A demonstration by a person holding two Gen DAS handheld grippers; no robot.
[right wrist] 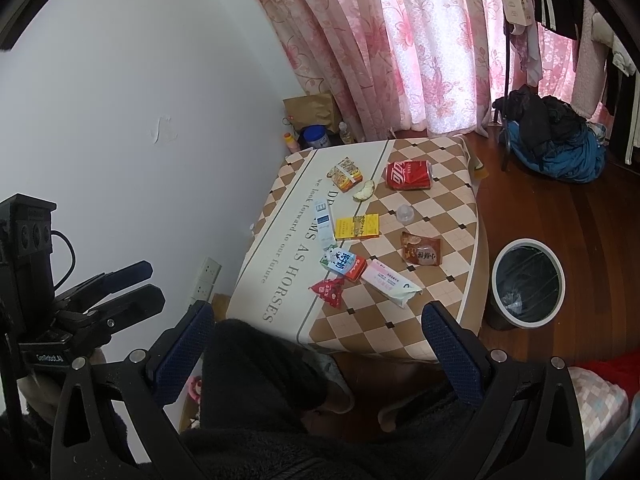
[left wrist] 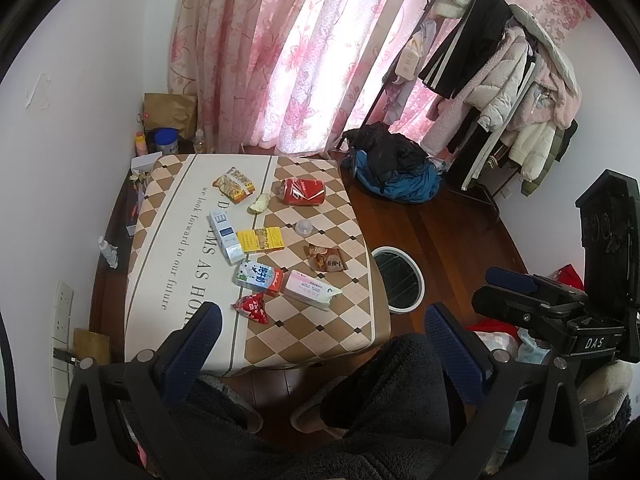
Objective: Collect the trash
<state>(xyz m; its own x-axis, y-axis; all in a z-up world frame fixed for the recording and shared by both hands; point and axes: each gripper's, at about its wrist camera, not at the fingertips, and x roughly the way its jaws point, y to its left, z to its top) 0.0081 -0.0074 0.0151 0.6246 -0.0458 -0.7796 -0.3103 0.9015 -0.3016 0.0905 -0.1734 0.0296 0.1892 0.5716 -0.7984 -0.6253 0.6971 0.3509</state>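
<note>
With both the left gripper (left wrist: pixel 320 328) and right gripper (right wrist: pixel 318 330) held wide apart and empty, the crushed red soda can (right wrist: pixel 409 175) at twelve o'clock on the checkered cloth-covered table (right wrist: pixel 400 320) could be rolled off if nudged, or dropped short of the white-rimmed round bin (right wrist: pixel 527 283) at three o'clock.

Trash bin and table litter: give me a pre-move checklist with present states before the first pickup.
1. Left gripper open and holding nothing: ok.
2. Right gripper open and holding nothing: ok.
3. Trash bin upright, mouth unobstructed, on the floor beside the table: ok.
4. Nearest items, red wrapper and tissue pack, lying apart from each other: ok.
5. Crushed red can lying on its side at the far end: ok.
6. Whether the can has liquid left: cannot tell.
</note>
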